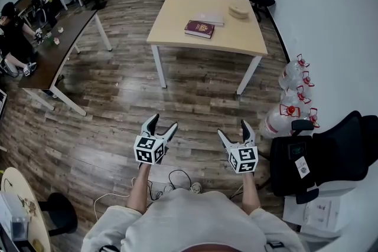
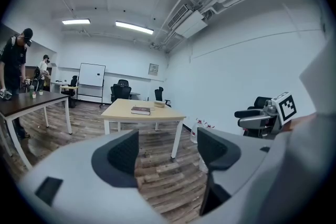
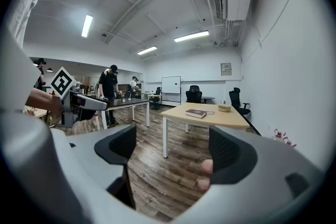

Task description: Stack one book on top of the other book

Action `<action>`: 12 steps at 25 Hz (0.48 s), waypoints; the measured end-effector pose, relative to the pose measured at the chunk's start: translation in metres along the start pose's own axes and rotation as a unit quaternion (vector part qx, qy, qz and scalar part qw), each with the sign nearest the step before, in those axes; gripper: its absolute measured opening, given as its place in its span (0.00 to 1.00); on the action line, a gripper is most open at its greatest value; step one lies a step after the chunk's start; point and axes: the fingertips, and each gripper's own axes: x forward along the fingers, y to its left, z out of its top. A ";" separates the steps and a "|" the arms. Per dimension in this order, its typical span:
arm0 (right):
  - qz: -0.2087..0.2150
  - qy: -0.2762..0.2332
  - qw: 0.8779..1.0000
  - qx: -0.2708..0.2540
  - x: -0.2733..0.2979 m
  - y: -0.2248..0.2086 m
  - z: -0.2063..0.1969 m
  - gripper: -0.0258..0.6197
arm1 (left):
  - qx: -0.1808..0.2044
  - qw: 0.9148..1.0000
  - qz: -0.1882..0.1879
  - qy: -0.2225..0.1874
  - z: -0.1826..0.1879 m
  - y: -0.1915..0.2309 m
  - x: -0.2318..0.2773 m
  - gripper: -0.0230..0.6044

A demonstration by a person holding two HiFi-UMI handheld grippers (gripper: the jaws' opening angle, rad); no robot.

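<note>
Red book (image 1: 199, 29) lies mid-way across the tabletop (image 1: 248, 38), pale book (image 1: 211, 18) just beside it toward the far edge; left gripper (image 1: 165, 121) and right gripper (image 1: 233, 128) gape empty.

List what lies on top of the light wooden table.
On the table: a dark red book, a pale book just beyond it, and a round tan item too small to identify. Anything beneath the books is hidden.

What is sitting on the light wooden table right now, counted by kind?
Books: 2, the dark red book and the pale book
Other: 1, the round tan object
Total: 3
</note>
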 end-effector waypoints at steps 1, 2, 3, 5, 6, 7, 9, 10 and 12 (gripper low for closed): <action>0.002 0.000 1.000 0.000 0.000 -0.003 0.000 0.69 | 0.000 1.000 0.001 0.000 0.000 -0.003 0.002 0.59; 0.004 0.000 1.000 -0.001 0.000 -0.005 0.000 0.69 | 0.001 1.000 0.003 0.001 0.000 -0.006 0.004 0.59; 0.006 0.000 1.000 -0.001 -0.001 -0.008 -0.001 0.69 | 0.001 1.000 0.004 0.001 0.000 -0.009 0.005 0.59; 0.008 0.000 1.000 -0.001 -0.001 -0.014 -0.002 0.69 | 0.003 1.000 0.007 0.000 0.000 -0.015 0.008 0.59; 0.009 -0.001 1.000 -0.002 0.000 -0.017 -0.002 0.69 | 0.004 1.000 0.008 0.000 0.000 -0.016 0.010 0.59; 0.010 -0.001 1.000 -0.003 0.001 -0.019 -0.001 0.69 | 0.005 1.000 0.009 -0.001 0.001 -0.017 0.011 0.59; 0.011 -0.001 1.000 -0.002 0.004 -0.022 -0.002 0.69 | 0.006 1.000 0.012 0.000 0.000 -0.018 0.014 0.59; 0.012 0.000 1.000 -0.002 0.005 -0.024 -0.002 0.69 | 0.006 1.000 0.013 0.001 0.000 -0.018 0.016 0.59; 0.014 0.001 1.000 -0.003 0.008 -0.026 -0.003 0.68 | 0.005 1.000 0.015 0.001 0.000 -0.017 0.019 0.59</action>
